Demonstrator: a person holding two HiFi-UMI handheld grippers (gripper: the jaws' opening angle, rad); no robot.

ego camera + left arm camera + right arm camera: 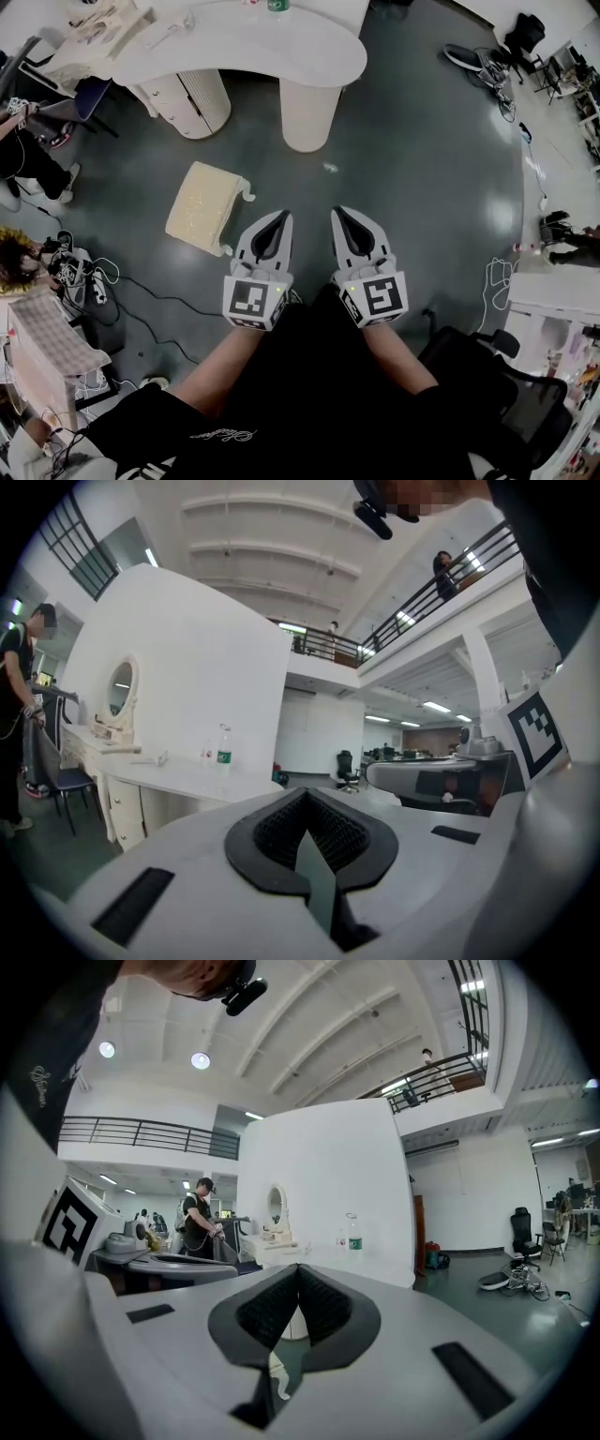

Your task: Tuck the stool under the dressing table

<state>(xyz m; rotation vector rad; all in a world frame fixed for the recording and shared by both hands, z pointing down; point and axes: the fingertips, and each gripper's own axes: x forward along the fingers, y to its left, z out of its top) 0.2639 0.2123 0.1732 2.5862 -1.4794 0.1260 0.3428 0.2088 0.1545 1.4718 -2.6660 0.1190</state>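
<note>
On the floor before the dressing table: the stool [204, 202] sits cushion-up, well clear of the dressing table [281, 52] and not under its top.
Stool legs: curled white ends poke out on the side away from the table; the rest is hidden beneath the cushion.
Left gripper [269, 239]: farther from the table than the stool, near it but not touching; jaws pressed together on nothing [302, 794].
Right gripper [361, 239]: just beside the left one, at the same reach from the table; jaws likewise together and empty [298, 1269].
Cut off: the table's far edge runs out of the head view.
Hidden: in the left gripper view the gripper's own body covers the floor in front of the table, so no stool shows there.
Bottle [223, 747]: upright on the table top, clear with a green label; how full it is cannot be told.
Drawer unit [183, 98]: under the table's top, drawers closed, contents unseen.
Mirror [275, 1206]: oval, standing on the table's far end.
Small items [98, 23]: on that same end, too small to name.
Person [199, 1227]: stands beyond the mirror end of the table.
</note>
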